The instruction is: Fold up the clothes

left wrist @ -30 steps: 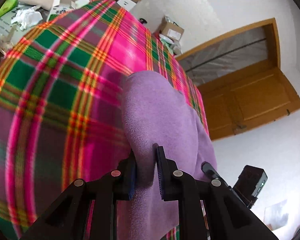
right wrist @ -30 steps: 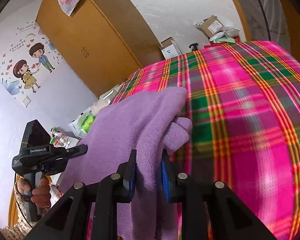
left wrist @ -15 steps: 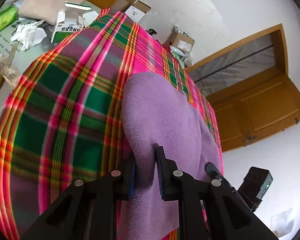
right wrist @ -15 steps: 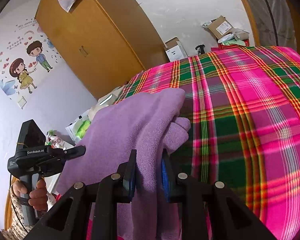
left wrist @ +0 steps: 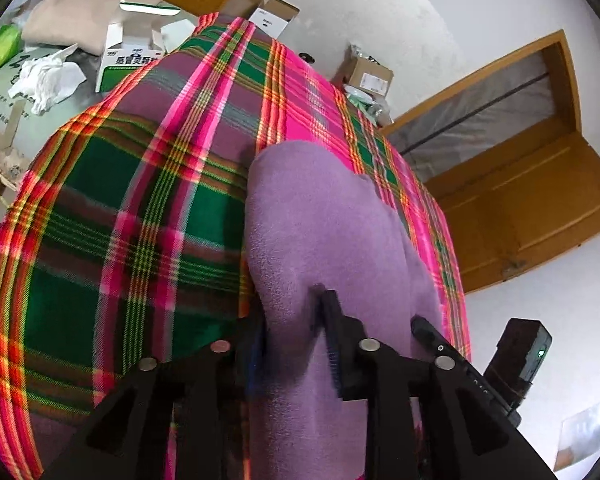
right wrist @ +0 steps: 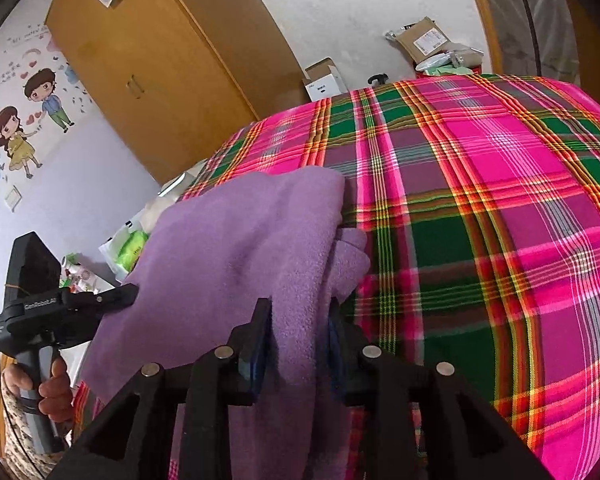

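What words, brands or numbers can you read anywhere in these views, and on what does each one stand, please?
"GenRobot.AI": white print on the left gripper body, right wrist view.
"999" and "感冒灵颗粒": green-and-white medicine box; the characters are partly blurred.
Labels on the cardboard boxes, the white box and the wall sticker: too small to read.

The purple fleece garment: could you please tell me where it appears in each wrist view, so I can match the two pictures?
Left wrist view: the purple fleece garment fills the lower centre, pinched by the left gripper.
Right wrist view: it spreads over the left and centre, pinched by the right gripper.
Shared landmark: the plaid blanket beneath it; also the white box beyond the blanket's far edge.
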